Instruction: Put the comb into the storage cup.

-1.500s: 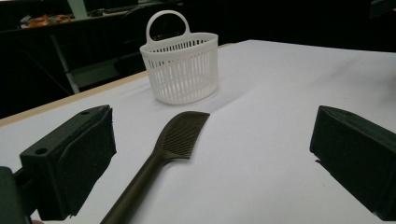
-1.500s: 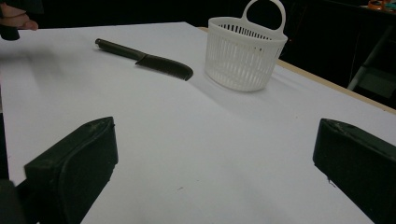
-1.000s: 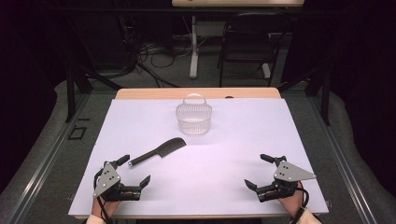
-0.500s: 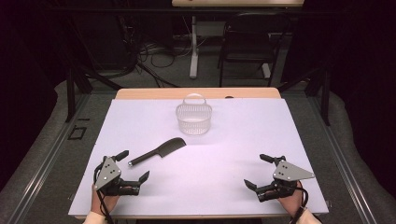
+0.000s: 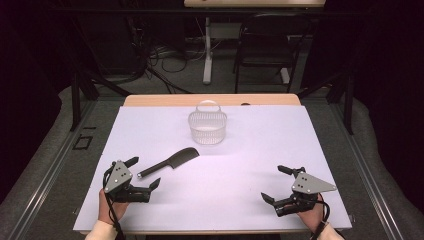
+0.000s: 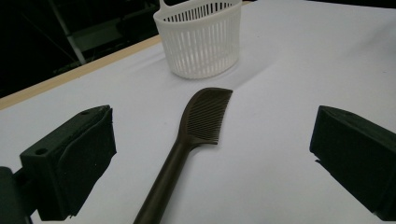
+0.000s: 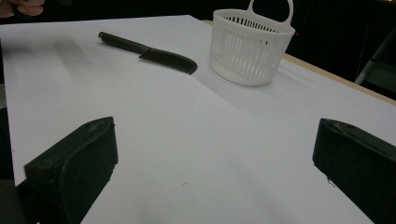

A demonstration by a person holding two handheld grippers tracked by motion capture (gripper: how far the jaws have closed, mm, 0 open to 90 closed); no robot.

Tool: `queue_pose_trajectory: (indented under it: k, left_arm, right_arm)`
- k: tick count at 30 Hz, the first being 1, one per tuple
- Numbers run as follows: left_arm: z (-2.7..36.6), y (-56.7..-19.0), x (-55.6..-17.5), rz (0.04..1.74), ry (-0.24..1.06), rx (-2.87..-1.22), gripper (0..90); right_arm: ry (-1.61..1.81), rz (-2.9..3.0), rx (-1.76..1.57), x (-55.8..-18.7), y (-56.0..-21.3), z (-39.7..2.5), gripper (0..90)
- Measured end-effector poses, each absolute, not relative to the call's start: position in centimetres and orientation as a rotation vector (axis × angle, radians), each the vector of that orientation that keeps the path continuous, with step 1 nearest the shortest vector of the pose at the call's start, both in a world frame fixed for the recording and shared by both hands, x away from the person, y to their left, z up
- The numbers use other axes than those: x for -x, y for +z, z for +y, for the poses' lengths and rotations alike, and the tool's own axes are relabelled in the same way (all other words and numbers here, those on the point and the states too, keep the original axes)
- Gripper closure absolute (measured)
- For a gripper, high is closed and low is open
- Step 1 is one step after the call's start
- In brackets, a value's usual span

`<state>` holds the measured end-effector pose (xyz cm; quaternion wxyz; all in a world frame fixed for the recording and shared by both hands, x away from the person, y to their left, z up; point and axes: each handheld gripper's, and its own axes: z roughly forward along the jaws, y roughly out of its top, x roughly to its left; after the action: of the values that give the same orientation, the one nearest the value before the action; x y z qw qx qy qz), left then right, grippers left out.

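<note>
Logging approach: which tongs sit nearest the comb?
The left tongs, open, with the comb handle's end between their jaws; the right tongs rest far off.

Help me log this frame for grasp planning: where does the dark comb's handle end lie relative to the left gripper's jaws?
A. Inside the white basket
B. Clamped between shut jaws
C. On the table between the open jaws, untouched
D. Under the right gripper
C: in the left gripper view the comb lies flat on the table, its handle running between the spread jaws of the left gripper, touching neither.

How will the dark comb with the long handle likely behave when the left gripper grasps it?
The dark long-handled plastic comb looks stiff and probably light. Lying flat on the white table, it is unlikely to roll. Its smooth rounded handle may slip or pivot between the jaws.
</note>
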<state>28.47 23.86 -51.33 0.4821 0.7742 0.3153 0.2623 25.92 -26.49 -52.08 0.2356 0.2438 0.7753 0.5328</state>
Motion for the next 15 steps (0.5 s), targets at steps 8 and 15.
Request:
queue_pose_trajectory:
  k: [8,15]
  left_arm:
    - [23.9,-51.0,-29.4,0.788,0.635,-1.914,0.3]
    - [23.9,-50.8,-30.1,0.801,0.627,-1.939,0.3]
  right_arm:
    - [1.46,2.134,-0.669,-25.9,-52.1,-26.5,0.0]
    - [1.459,2.134,-0.67,-25.9,-52.1,-26.4,0.0]
